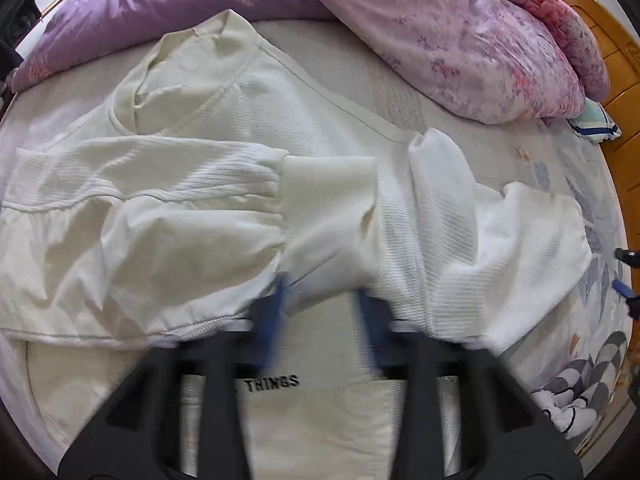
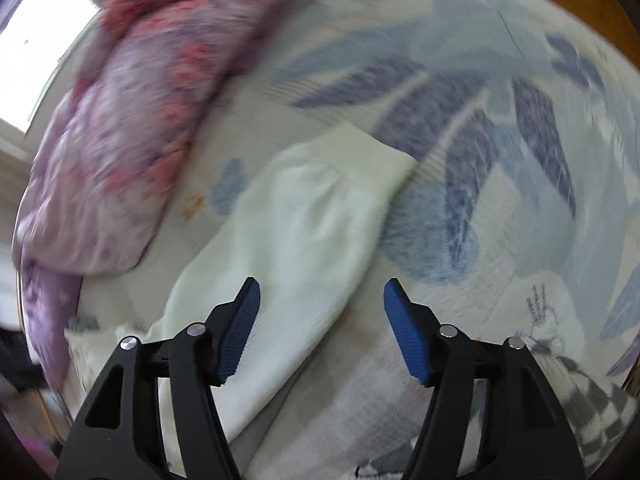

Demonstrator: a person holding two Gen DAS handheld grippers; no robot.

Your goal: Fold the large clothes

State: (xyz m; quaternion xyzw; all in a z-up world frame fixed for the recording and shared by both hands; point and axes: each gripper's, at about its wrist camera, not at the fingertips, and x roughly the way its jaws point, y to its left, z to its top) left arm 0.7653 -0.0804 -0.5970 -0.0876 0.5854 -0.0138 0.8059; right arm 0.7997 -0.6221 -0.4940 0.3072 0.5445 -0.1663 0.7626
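Your left gripper hangs parted over the sweatshirt, its sleeve crossing the chest, while your right gripper spreads wide, cuff at twelve o'clock, ready to fold.

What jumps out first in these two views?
The cream sweatshirt spread across the bed, one sleeve folded over its middle, fills the left wrist view. Behind it, along the top of that view, lies a heaped purple floral duvet. In the right wrist view, the right gripper hovers open over the other sleeve on the leaf-print sheet.
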